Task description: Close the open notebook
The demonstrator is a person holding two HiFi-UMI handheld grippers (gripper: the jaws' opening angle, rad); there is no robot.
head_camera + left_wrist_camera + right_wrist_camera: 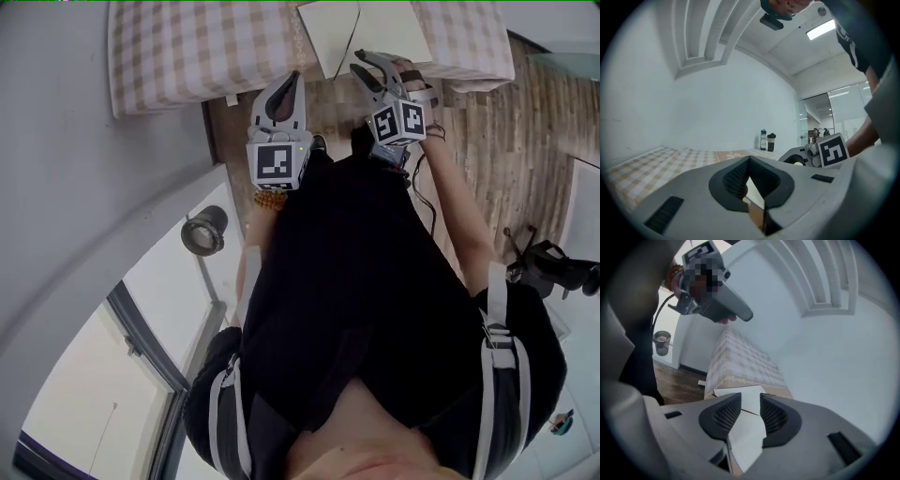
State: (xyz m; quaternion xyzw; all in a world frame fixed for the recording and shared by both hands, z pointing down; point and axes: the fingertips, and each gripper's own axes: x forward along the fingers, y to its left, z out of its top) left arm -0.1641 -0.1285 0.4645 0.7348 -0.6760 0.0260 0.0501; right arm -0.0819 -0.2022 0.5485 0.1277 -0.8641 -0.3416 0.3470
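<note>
Head view, steeply downward, takes in 1 table (178, 52) under a checked cloth running along the top, with wooden floor (487, 141) below it. Far left, on the pale ledge beside the person, sits 1 round grey bin (204, 232). Moving right, the left gripper (292, 79) hangs over the table's near edge, its 2 jaws brought together to a point with nothing between them. Its own view confirms this: the 2 dark pads meet at their tips, and only a sliver of cloth and paper shows beneath. That same view shows 2 bottles (763, 139) (771, 142) standing side by side at the far end of the table, 1 pale and 1 dark. Next comes the 1 notebook (384, 28), lying open and flat on the cloth at top centre, white pages up, 1 corner overhanging the table's near edge. The right gripper (367, 64) sits just at that near edge of the pages. Its 2 jaws stand apart, with the white page visible through the gap, and they are not closed on anything.
</note>
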